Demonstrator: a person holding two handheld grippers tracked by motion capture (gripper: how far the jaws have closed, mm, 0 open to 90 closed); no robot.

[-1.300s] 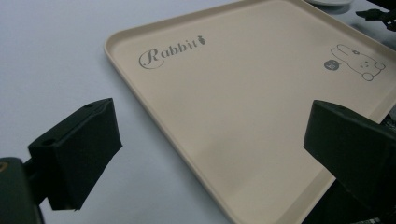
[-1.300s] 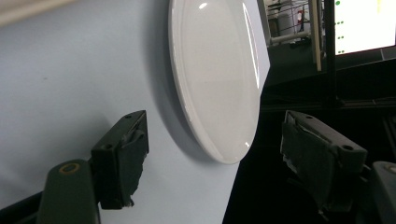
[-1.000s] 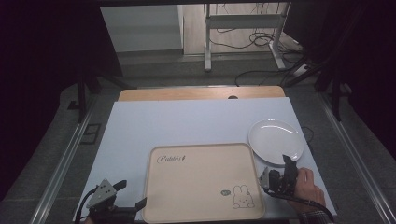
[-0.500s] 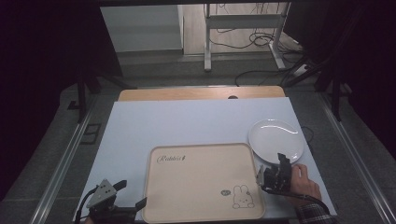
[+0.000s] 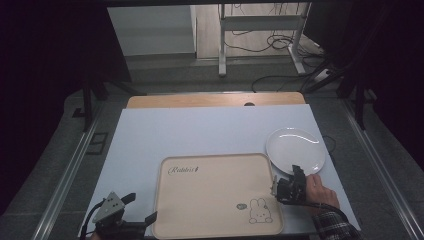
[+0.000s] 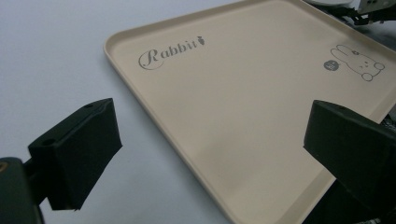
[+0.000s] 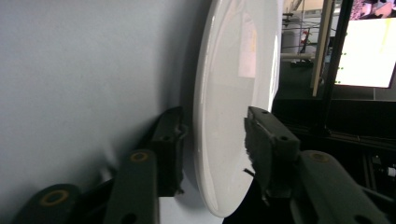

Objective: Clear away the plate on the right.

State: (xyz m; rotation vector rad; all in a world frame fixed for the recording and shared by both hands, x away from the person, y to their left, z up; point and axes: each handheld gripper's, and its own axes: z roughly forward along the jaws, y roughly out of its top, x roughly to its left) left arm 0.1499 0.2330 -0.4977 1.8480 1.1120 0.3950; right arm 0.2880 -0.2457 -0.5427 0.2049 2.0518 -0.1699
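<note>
High view: we see the right gripper [image 5: 286,186] at the near right of the pale blue-grey table [image 5: 200,130], held by the person's right hand [image 5: 320,189], plaid sleeve coming in from the bottom edge. It points up-table at the near rim of the round glossy white ceramic plate [image 5: 296,149], which lies flat near the table's right edge, just beside the far right corner of the beige rectangular plastic tray [image 5: 215,197]. The tray has rounded corners, a raised rim, a matte surface, a script word at far left and a small rabbit drawing at near right. The left gripper [image 5: 134,222] sits low at the tray's near left corner, grey three-cornered plate on top.

Left gripper view: we see its black blocky fingers [image 6: 79,151] wide apart, nothing between them. One hangs over bare table, the other over the tray's near edge. The tray [image 6: 243,102] runs away from the camera, smooth and unmarked apart from the print. The right gripper [image 6: 369,9] shows far off at the top right corner.

Right gripper view: camera is rolled, so the plate [image 7: 233,93] looks stood on edge. The right gripper's fingers [image 7: 268,140] straddle the plate rim, one under it against the table, one over the glossy top face. They sit apart with a visible gap to the upper finger; not clamped. The plate rim is thin, smooth, reflective.
</note>
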